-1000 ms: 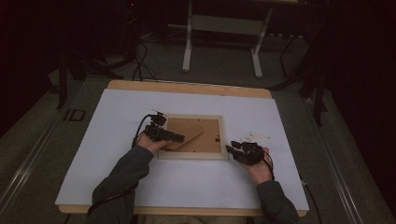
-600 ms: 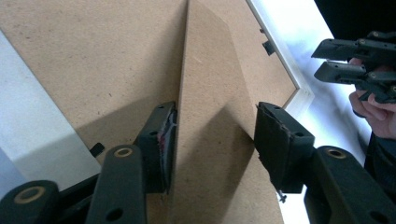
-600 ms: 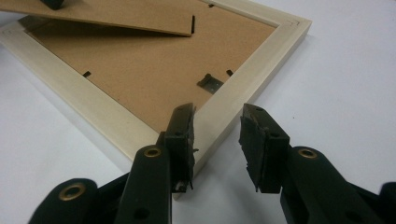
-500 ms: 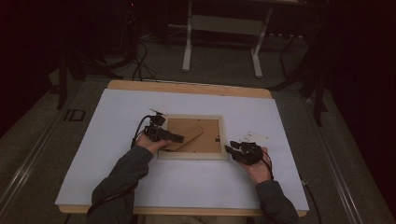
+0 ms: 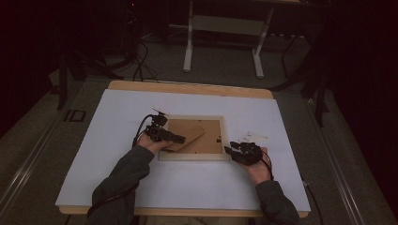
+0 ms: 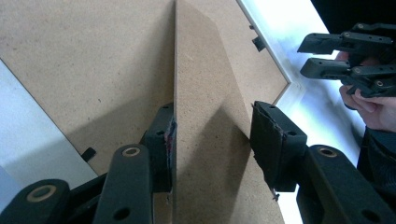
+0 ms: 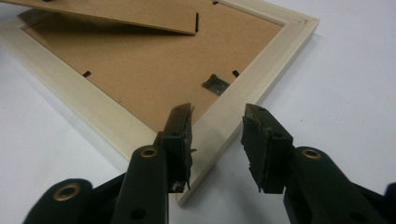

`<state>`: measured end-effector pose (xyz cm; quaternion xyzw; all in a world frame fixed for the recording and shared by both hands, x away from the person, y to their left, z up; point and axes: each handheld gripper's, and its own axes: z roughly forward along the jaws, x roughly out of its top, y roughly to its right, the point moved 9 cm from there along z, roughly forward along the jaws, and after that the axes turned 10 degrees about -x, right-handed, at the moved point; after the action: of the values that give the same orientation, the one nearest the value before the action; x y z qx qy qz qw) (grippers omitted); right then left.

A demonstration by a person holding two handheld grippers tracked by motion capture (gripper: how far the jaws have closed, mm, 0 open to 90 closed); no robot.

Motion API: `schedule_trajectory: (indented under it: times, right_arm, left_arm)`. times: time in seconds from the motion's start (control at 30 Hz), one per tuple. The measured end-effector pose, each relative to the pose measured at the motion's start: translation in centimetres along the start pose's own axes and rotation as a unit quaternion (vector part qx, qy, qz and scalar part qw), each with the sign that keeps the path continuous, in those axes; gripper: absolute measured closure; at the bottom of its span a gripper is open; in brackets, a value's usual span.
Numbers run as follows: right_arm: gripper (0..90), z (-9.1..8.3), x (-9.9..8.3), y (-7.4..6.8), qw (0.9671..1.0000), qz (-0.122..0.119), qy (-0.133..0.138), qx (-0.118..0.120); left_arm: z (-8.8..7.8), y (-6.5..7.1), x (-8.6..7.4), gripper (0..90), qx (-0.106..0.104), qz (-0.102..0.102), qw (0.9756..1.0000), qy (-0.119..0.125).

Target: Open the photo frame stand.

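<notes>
Picture frame face-down mid surface, brown backing up. My left claw reaches in from frame's 9 o'clock, jaws apart around fold-out stand flap, which is tilted up off backing. Left jaw touches flap, right jaw just clear, so not clamped. My right claw sits at frame's 4 o'clock corner, jaws apart, straddling pale wood rail, holding nothing. Small metal hanger on backing near that corner.
</notes>
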<state>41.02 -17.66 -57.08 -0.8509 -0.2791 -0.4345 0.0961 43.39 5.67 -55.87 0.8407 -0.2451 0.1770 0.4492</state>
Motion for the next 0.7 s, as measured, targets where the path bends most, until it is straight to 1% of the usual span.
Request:
schedule_trajectory:
  times: [0.17, 0.3, 0.4, 0.5, 0.53, 0.57, 0.63, 0.7]
  right_arm:
    - [60.2, 0.3, 0.1, 0.4, 1.0000, 0.002, -0.003, -0.005]
    - [58.7, 0.6, 0.5, 0.8, 0.9999, 0.008, -0.005, -0.009]
    - [57.1, 1.0, 0.9, 1.0, 0.9999, 0.012, -0.006, -0.010]
    - [55.9, 1.5, 1.4, 1.1, 0.9998, 0.014, -0.009, -0.010]
    - [55.9, 1.5, 1.4, 1.1, 0.9998, 0.014, -0.009, -0.010]
    - [55.5, 1.8, 1.6, 1.1, 0.9998, 0.015, -0.010, -0.009]
    - [54.1, 2.4, 2.1, 1.3, 0.9996, 0.021, -0.016, -0.009]
    - [53.5, 2.6, 2.2, 1.3, 0.9996, 0.021, -0.017, -0.009]
  left_arm:
    - [0.0, 0.2, 0.1, 55.4, 0.006, 0.012, 0.9999, -0.003]
    - [-0.1, 0.4, 0.3, 55.4, 0.008, 0.019, 0.9998, 0.001]
    - [-0.2, 0.7, 0.4, 55.4, 0.007, 0.025, 0.9997, 0.005]
    - [-0.3, 1.0, 0.6, 55.5, 0.010, 0.035, 0.9993, 0.009]
    - [-0.3, 1.0, 0.6, 55.9, 0.010, 0.035, 0.9993, 0.009]
    - [-0.3, 1.1, 0.5, 55.9, 0.009, 0.040, 0.9991, 0.009]
    - [-0.5, 1.3, 0.4, 57.7, 0.008, 0.048, 0.9988, 0.011]
    - [-0.5, 1.4, 0.4, 58.8, 0.007, 0.051, 0.9986, 0.012]
